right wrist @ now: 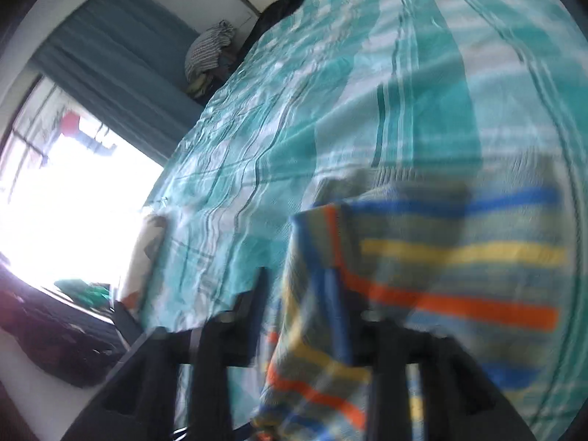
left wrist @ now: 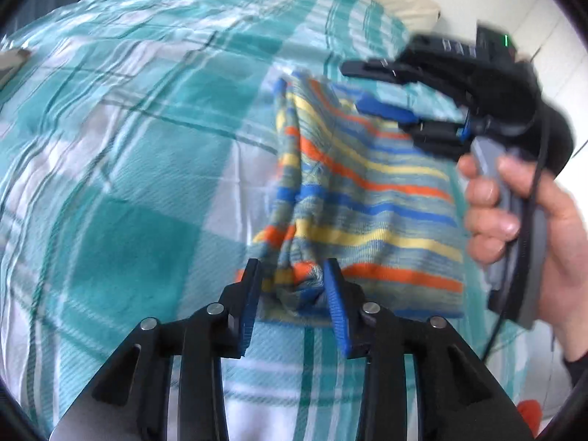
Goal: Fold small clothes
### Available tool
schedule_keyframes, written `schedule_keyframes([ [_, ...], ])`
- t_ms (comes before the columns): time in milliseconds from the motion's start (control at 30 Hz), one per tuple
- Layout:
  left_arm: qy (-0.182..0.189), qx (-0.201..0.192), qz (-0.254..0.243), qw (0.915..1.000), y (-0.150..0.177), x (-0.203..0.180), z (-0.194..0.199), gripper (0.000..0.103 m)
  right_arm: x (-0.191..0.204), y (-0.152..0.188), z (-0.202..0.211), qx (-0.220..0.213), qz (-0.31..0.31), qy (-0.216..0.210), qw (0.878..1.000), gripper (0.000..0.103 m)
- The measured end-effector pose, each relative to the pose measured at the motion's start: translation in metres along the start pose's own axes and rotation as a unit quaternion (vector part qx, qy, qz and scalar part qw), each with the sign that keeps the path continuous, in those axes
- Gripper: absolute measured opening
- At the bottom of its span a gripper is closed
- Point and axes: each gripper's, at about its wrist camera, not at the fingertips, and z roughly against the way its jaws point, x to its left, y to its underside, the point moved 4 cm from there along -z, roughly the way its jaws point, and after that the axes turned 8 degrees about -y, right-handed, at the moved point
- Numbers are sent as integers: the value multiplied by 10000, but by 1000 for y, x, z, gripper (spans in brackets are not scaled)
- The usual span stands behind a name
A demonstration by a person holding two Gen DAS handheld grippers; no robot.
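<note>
you're pinching the striped garment at its near bunched corner with the left gripper, right gripper clamping the far edge, keeping it stretched just above the bed for folding.

Motion blur smears the right gripper in the left wrist view, so its jaw gap cannot be judged. In the right wrist view, the striped garment drapes over and hides one finger; both are blurred. The hand is cut off by the frame edge. The window is overexposed.
</note>
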Motion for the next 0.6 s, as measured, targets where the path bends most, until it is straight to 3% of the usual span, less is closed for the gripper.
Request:
schedule_keyframes([
  [67, -33, -215, 30, 9998, 3, 6, 16, 55, 2, 7, 14, -181, -6, -186, 9997, 44],
  [167, 103, -396, -14, 9992, -2, 3, 23, 69, 12, 27, 44, -177, 619, 304, 9975, 44],
  [233, 98, -323, -79, 9994, -6, -5, 12, 71, 25, 53, 64, -43, 1304, 590, 9897, 44],
  [267, 26, -177, -150, 9997, -6, -9, 1, 64, 30, 66, 66, 45, 1536, 661, 9859, 44],
  [300, -187, 34, -210, 9996, -6, -8, -12, 20, 30, 85, 69, 213, 1697, 668, 9830, 44],
  [333, -482, 324, -213, 9981, -3, -5, -26, 10, 24, 103, 67, 470, 1691, 657, 9823, 43],
  [400, -403, 398, 120, 9983, -4, 7, -28, 11, 1, 148, 47, 1375, 1749, 1144, 9682, 34],
  [433, -423, 407, 191, 9981, -3, 10, -24, 12, -3, 166, 49, 1468, 1974, 1395, 9592, 33],
  [500, -728, 277, 0, 9970, 0, 17, -7, 18, 5, 182, 67, 1186, 2144, 1370, 9598, 34],
  [567, -1063, 160, -306, 9937, 6, 28, 8, 20, 9, 195, 90, 1003, 1817, 1194, 9709, 44],
  [600, -1057, 166, -385, 9935, 10, 34, 12, 27, 10, 203, 102, 880, 1674, 1058, 9762, 47],
])
